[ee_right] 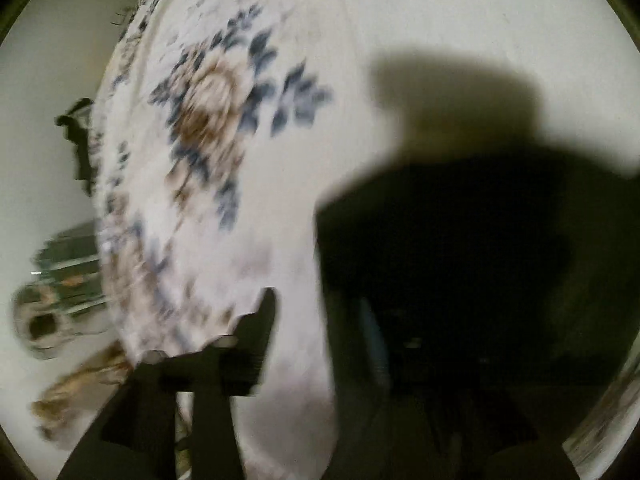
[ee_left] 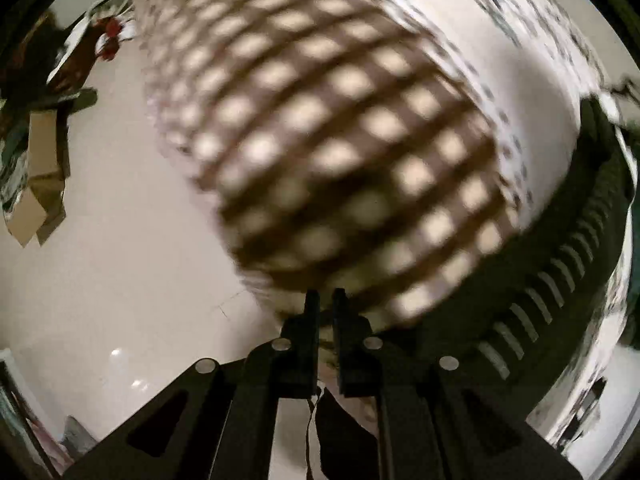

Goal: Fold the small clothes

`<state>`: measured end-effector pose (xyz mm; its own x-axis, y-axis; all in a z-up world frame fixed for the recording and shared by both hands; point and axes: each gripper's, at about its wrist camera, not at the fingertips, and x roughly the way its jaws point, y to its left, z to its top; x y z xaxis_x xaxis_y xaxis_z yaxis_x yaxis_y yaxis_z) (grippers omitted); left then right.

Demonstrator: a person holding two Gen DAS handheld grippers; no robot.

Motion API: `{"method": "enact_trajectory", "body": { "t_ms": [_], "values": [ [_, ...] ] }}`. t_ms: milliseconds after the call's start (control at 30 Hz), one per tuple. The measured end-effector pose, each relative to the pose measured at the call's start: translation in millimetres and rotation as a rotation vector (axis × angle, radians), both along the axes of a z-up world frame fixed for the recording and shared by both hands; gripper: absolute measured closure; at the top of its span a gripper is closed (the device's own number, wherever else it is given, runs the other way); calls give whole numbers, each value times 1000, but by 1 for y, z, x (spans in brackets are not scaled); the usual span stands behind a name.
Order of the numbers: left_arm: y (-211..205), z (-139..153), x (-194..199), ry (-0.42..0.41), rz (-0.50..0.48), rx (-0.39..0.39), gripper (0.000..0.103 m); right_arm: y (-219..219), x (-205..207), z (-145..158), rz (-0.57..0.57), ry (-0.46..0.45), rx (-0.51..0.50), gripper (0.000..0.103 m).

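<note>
Near the left gripper (ee_left: 326,300), a brown-and-cream checked garment (ee_left: 340,140) lay stretched away from the camera, its near edge pinched between jaws that stood almost fully together, probably so that edge could be carried over for a fold. It rested on a white cloth printed with blue and brown flowers (ee_right: 208,120), which seemed to cover the work surface; whether that was a desk I could not tell. A dark slotted basket rim (ee_left: 560,280) curved along the right of the left view, perhaps there for the laundry. In the right view, the right gripper (ee_right: 344,320) was blurred: only its left finger showed against the floral cloth, the other lost in deep shadow, so its jaws appeared parted with nothing visibly held.
</note>
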<state>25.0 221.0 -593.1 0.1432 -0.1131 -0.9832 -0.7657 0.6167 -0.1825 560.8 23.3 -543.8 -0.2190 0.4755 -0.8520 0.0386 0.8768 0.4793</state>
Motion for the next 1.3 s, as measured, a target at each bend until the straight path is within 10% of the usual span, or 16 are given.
{"method": "enact_trajectory", "body": {
  "t_ms": [200,400,633,967,1100,1300],
  "values": [
    [-4,17,-15,-54,68,-32,55,-31,-153,-4,146,169,54,52],
    [-37,29,11,-128,11,-67,53,-12,-293,-78,135,404,106,48],
    [-70,37,45,-151,-50,-37,53,-10,-302,-49,48,402,456,41],
    [-113,30,100,-95,-160,24,53,-218,-290,-37,-66,224,159,41],
    [-113,-6,117,86,-217,113,51,-240,-319,-48,-33,208,53,41],
    [-66,22,68,68,-50,139,52,-227,-368,-60,38,216,35,41]
  ]
}}
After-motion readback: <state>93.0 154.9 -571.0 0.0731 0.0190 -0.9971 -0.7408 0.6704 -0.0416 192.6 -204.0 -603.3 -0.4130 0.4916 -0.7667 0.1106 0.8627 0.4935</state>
